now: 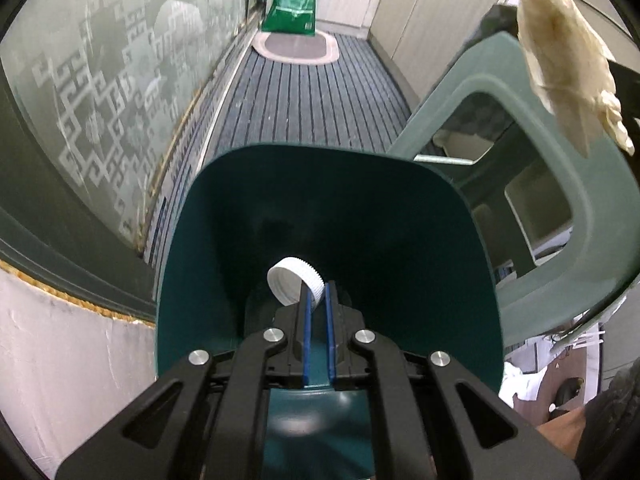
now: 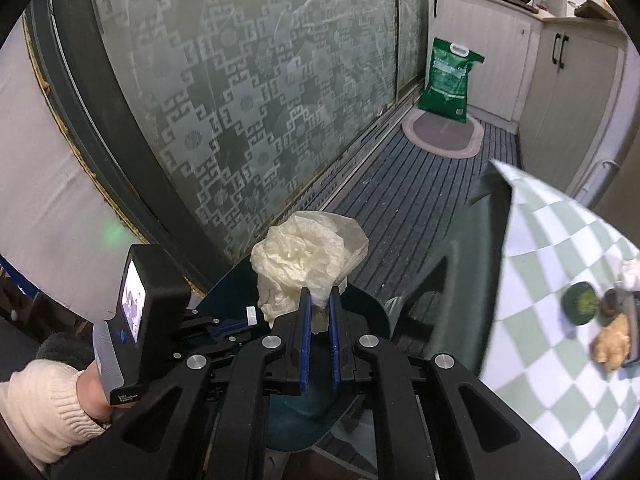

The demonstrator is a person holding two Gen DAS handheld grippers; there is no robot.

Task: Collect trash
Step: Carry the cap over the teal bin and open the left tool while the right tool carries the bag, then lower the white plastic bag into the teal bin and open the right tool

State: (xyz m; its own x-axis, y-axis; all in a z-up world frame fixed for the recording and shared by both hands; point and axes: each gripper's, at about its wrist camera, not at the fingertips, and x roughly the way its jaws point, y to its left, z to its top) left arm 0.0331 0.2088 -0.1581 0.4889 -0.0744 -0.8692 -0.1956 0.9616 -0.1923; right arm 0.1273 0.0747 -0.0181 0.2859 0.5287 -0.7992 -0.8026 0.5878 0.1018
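- Crumpled plastic wrap [image 2: 304, 264]: pinched betw. fingers of right gripper [image 2: 319, 312], held over dark teal bin [image 2: 364, 312].
- White bottle cap [image 1: 296, 286]: pinched at rim by left gripper [image 1: 318, 308], inside bin [image 1: 400, 220] mouth.
- Bkgd: green chair [image 1: 532, 80] beside bin; green bag [image 2: 448, 80] on oval mat [image 2: 440, 136]; checked tablecloth [image 2: 560, 260] at right.
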